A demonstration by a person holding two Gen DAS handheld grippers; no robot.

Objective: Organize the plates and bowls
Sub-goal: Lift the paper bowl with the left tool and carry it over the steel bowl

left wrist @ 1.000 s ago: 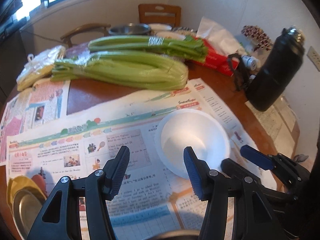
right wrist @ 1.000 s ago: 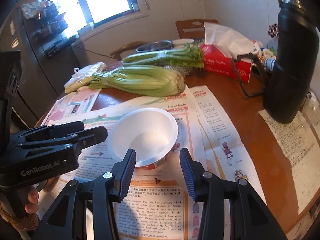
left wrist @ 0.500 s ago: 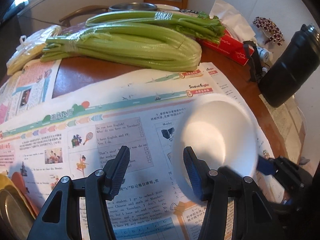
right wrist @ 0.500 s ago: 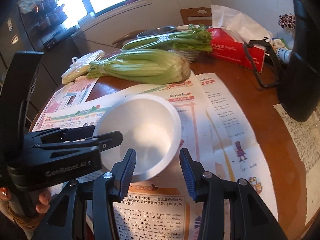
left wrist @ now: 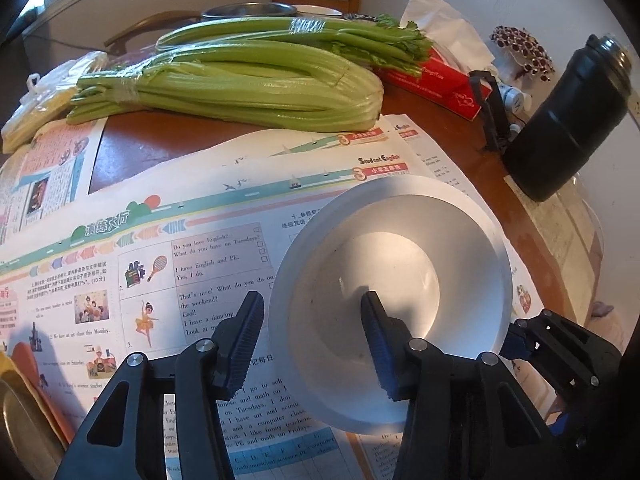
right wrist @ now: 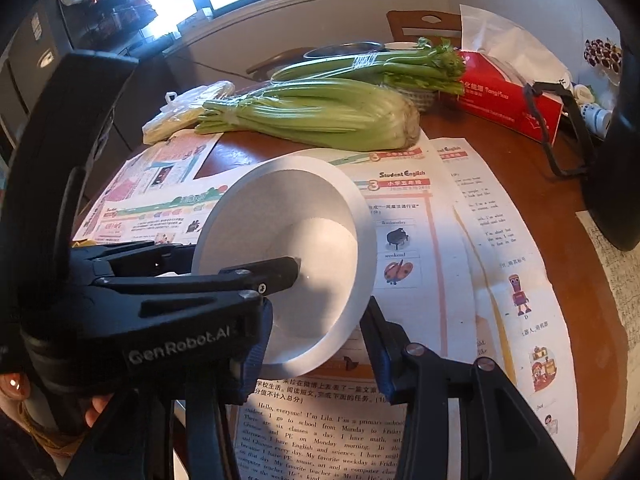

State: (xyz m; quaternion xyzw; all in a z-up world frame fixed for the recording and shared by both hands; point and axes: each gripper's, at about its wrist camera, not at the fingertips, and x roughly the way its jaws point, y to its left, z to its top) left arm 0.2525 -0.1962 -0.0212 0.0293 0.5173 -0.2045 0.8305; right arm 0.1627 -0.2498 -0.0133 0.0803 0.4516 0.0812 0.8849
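A white foam bowl (left wrist: pixel 400 248) (right wrist: pixel 288 216) is tipped up on edge over the newspaper, its mouth turned toward both cameras. My left gripper (left wrist: pixel 312 300) straddles the bowl's left wall, one finger inside and one outside. Its jaws are closing, and a thin gap still shows at the outer pad. My right gripper (right wrist: pixel 318 312) comes in low from the other side. Its narrowly set fingers (left wrist: pixel 512 342) go under the bowl's lower rim, where their tips are hidden. Gold-coloured plates (left wrist: pixel 20 420) lie at the table's near left edge.
Two celery bunches (left wrist: pixel 240 84) lie across the back of the round wooden table. A red tissue box (left wrist: pixel 440 80) and a black flask (left wrist: pixel 560 120) stand at the right. A metal bowl (left wrist: pixel 248 10) sits at the far side. Newspaper (left wrist: pixel 160 260) covers the near half.
The bowl stood flat on the newspaper and is now tipped up. Both grippers came down and in toward it. The left one slipped a finger inside and narrowed its jaws.
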